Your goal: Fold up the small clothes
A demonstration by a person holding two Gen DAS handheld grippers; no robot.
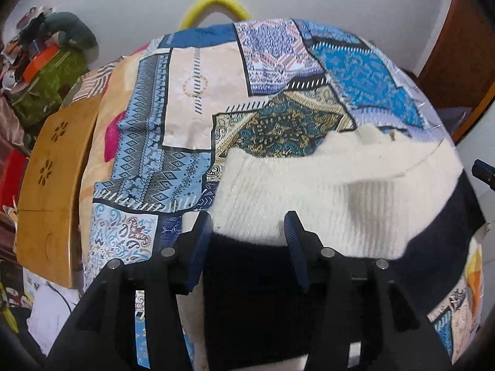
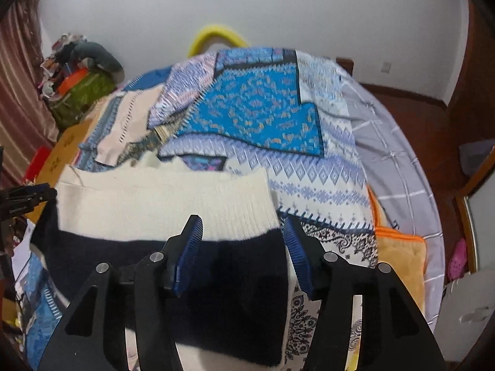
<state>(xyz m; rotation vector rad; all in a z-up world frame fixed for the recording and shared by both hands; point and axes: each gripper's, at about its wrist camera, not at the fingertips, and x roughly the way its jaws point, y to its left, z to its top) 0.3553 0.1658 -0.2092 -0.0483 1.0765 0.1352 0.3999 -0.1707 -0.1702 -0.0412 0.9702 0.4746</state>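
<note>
Both hand-held grippers sit nearest, jaws spread and gripping nothing: the left hand-held gripper [image 1: 249,225] and the right hand-held gripper [image 2: 243,230] each hover over the near black band of the sweater [image 2: 161,198], probably lined up to take its two sides for a fold. Beyond the black band, the sweater's cream part lies flat, spread on the patchwork bedspread [image 2: 253,114]. Far past the sweater, a yellow hoop [image 1: 216,0] rises behind the bed against the wall.
</note>
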